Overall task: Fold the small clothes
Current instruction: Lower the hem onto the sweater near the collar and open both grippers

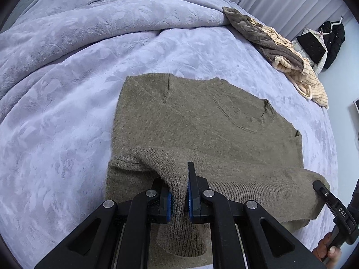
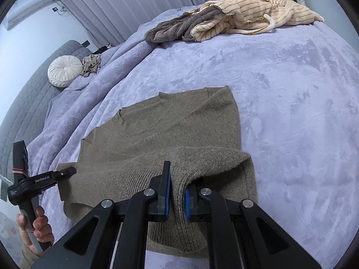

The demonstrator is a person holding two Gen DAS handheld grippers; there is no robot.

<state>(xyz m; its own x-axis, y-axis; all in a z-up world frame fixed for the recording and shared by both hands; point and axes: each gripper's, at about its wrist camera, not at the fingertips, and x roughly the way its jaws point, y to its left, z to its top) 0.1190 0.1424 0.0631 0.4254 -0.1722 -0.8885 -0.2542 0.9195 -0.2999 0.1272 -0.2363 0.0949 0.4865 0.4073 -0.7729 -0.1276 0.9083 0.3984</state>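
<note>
- Covering the whole scene, a lilac plush blanket (image 1: pixel 67 103) spreads over the bed, rumpled into folds along the far side.
- Lying flat on the blanket near its middle, an olive knit sweater (image 1: pixel 190 121) shows its round collar toward the far end, with the ribbed hem lifted and doubled back over the body.
- Heaped at the blanket's far edge, well apart from the sweater, a striped cream and grey-brown fleece pile (image 2: pixel 235 22) sits in front of the pale curtains (image 2: pixel 125 6).
- Propped by the grey quilted headboard (image 2: pixel 24 103), a round white cushion (image 2: pixel 64 70) rests just beside a small crumpled tan cloth (image 2: pixel 90 65).
- Pinching one side of the raised hem, the left gripper (image 1: pixel 179 199) has its blue-padded jaws nearly closed, with a fold of knit squeezed between them.
- Pinching the other side of the hem, the right gripper (image 2: pixel 177 204) has its jaws likewise nearly closed, a fold of the sweater clamped between the pads.
- Wrapping each gripper's handle, a person's fingers show at the frame edges: the right hand (image 1: pixel 327 251) in the left wrist view, the left hand (image 2: pixel 33 231) in the right wrist view.
</note>
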